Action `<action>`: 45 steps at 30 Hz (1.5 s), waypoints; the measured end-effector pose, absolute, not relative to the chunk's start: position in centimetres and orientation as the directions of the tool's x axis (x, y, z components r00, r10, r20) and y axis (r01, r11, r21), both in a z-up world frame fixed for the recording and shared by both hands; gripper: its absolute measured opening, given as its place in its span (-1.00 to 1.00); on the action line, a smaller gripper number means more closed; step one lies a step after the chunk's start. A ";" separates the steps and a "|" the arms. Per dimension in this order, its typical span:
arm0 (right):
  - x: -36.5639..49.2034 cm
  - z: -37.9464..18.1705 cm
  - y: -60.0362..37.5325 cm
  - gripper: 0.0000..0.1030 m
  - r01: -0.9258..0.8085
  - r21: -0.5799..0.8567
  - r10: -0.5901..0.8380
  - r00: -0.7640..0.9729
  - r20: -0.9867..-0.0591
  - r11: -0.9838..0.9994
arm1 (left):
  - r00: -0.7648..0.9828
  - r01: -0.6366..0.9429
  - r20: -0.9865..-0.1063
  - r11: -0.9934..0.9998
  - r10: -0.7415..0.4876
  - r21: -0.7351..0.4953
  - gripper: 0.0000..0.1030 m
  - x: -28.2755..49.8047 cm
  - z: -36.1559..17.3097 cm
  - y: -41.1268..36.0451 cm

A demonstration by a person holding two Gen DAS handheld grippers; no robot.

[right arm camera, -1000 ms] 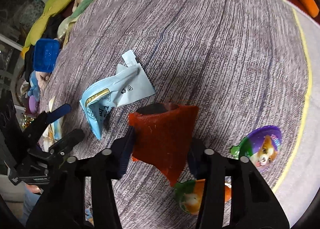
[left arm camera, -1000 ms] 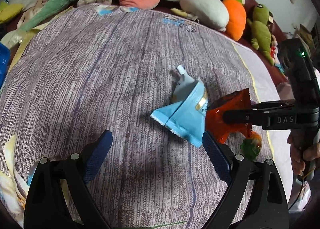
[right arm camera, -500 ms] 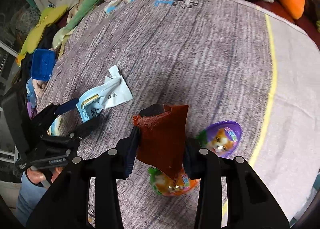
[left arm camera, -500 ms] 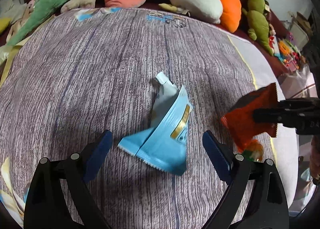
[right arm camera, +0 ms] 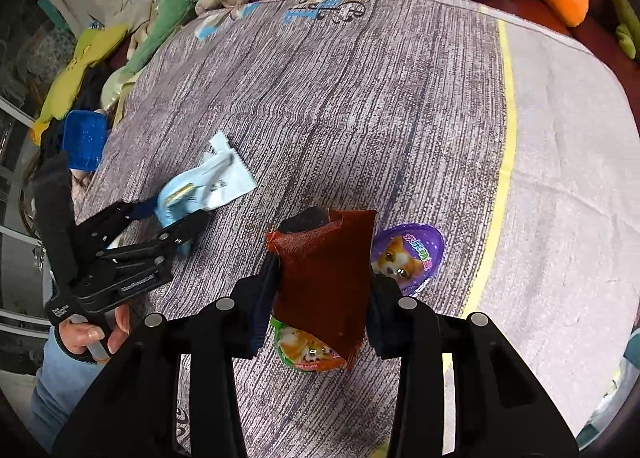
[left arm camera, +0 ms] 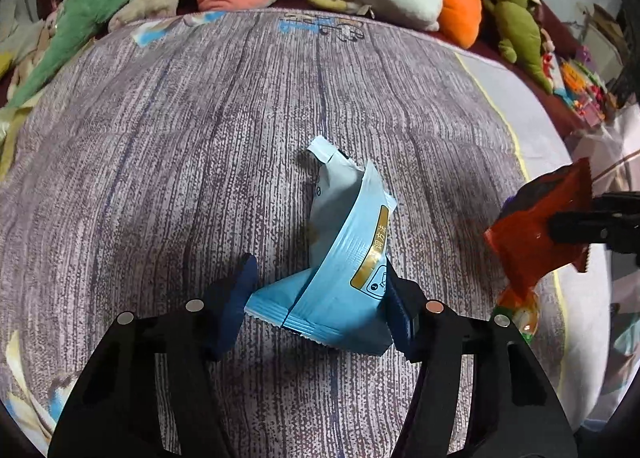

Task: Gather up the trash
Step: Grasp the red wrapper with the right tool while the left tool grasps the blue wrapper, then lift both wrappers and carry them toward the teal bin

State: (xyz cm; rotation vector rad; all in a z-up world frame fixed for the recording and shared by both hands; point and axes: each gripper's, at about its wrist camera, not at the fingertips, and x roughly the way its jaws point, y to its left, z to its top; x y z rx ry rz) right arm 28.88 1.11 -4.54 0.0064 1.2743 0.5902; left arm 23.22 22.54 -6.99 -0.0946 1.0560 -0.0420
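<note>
Two wrappers are in hand: right gripper (right arm camera: pixel 320 294) fingers clamped on the orange wrapper (right arm camera: pixel 324 282) — lifted; left gripper (left arm camera: pixel 320 294) fingers closing around the blue wrapper (left arm camera: pixel 344 270), on the tabletop (left arm camera: pixel 200 118) between them. Next: firm grip, then lift.

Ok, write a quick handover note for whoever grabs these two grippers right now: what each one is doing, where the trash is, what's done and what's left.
Left gripper: jaws closing around the blue wrapper, which still lies on the mat; grip not yet firm.
Right gripper: shut on the orange-red wrapper, lifted clear of the mat.
Still on the mat: a purple puppy lid and a green-rimmed puppy lid, both under the right gripper.
Done: the orange-red wrapper is picked up. Left: finish grasping the blue wrapper, collect both lids. No bin is in view.
</note>
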 end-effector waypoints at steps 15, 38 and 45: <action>26.8 -2.5 -3.8 -0.28 -0.377 0.355 0.456 0.221 -0.862 0.855 | 0.546 0.019 -0.831 0.993 -0.108 -0.116 -0.01 19.9 -3.4 18.4; 18.7 -1.0 -26.6 -0.28 -0.106 0.450 0.450 0.423 -0.787 0.887 | 0.515 0.326 -0.828 0.944 -0.223 -0.052 -0.01 17.1 0.6 -3.6; 15.1 -1.1 -36.0 -0.28 0.021 0.468 0.389 0.522 -0.759 0.884 | 0.461 0.454 -0.837 0.889 -0.295 -0.064 0.00 16.4 0.2 -12.9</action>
